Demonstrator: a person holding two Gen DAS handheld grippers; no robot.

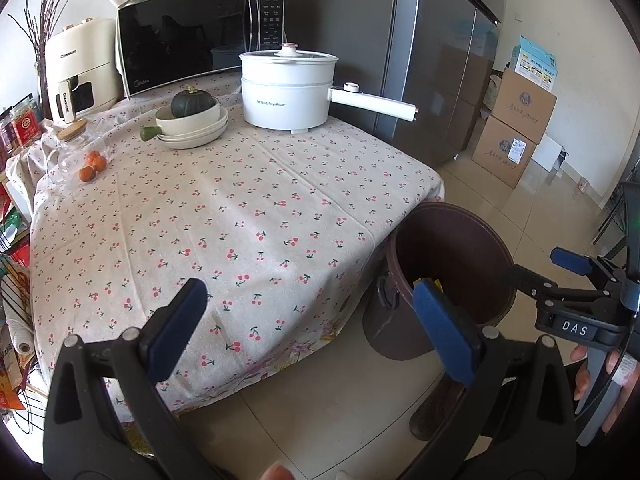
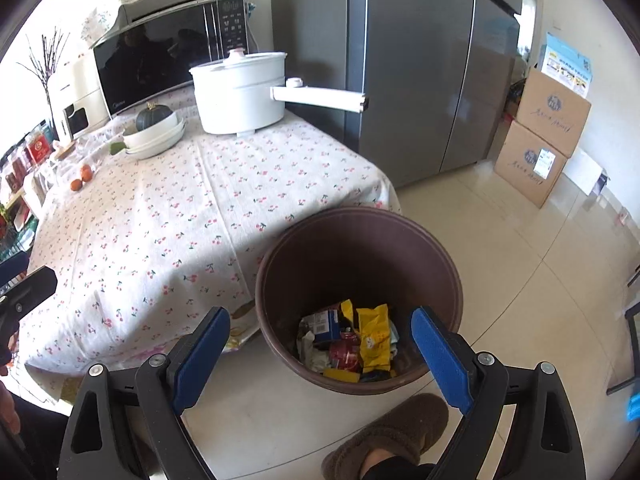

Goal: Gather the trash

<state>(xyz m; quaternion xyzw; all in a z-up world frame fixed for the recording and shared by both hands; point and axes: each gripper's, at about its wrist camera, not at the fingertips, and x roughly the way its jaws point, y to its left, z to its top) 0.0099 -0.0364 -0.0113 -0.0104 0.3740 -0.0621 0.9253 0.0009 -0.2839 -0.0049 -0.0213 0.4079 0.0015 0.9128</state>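
A brown round trash bin [image 2: 360, 240] stands on the tiled floor at the table's near corner. Inside it lie several wrappers [image 2: 374, 338], yellow, red and blue. My right gripper [image 2: 320, 344] hovers above the bin's near rim, open, with nothing between its blue pads. In the left wrist view the same bin [image 1: 452, 240] is at the right, and my left gripper [image 1: 308, 320] hangs open and empty over the table's front edge. The right gripper [image 1: 576, 272] also shows at that view's right edge, held by a hand.
A table under a cherry-print cloth [image 1: 224, 216] carries a white electric pot [image 1: 288, 88], stacked bowls with a green squash [image 1: 192, 120], oranges [image 1: 92, 164], a microwave [image 1: 192, 36]. A grey fridge [image 2: 420, 60] and cardboard boxes [image 2: 540, 140] stand behind. A slippered foot [image 2: 388, 432] is near the bin.
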